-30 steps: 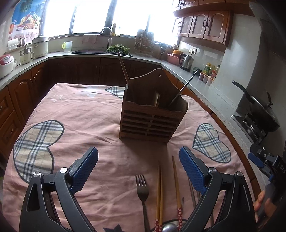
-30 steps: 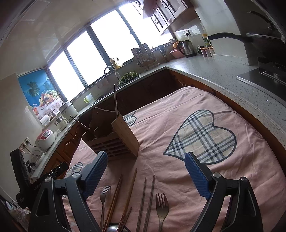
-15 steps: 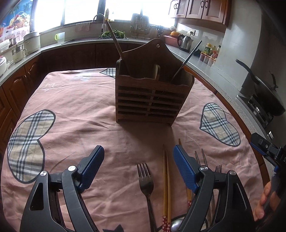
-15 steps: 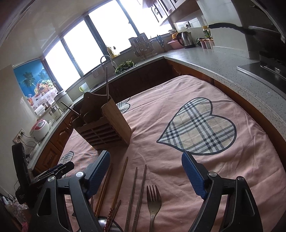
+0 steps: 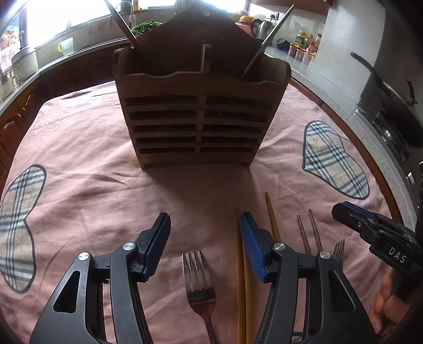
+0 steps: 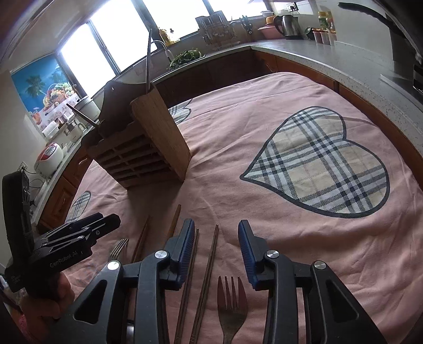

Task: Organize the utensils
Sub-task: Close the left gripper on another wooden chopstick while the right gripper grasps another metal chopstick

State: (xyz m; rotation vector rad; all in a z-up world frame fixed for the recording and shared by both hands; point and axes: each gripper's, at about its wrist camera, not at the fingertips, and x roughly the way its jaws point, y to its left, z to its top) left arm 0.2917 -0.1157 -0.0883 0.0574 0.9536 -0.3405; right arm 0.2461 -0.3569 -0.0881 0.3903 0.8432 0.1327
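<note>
A wooden utensil caddy [image 5: 198, 116] stands on the pink tablecloth [image 5: 79, 158], with a chopstick and a metal utensil leaning in it; it also shows in the right wrist view [image 6: 148, 148]. My left gripper [image 5: 203, 238] is open and empty, low over a fork [image 5: 199, 283], with light wooden chopsticks [image 5: 242, 277] beside its right finger. My right gripper [image 6: 215, 243] is open and empty, above dark chopsticks [image 6: 208, 270] and a second fork [image 6: 231, 307]. The right gripper also shows in the left wrist view [image 5: 370, 232], the left one in the right wrist view [image 6: 74, 238].
Plaid heart patches [image 6: 330, 161] mark the cloth. A counter [image 6: 330, 53] with a kettle [image 6: 288, 23], jars and a sink runs round the table. A wok [image 5: 391, 105] sits on the stove at right. A rice cooker [image 6: 49, 161] stands at left.
Both grippers have moved forward and down toward the utensils; the caddy looms larger in the left wrist view. Both grippers have narrowed but remain open.
</note>
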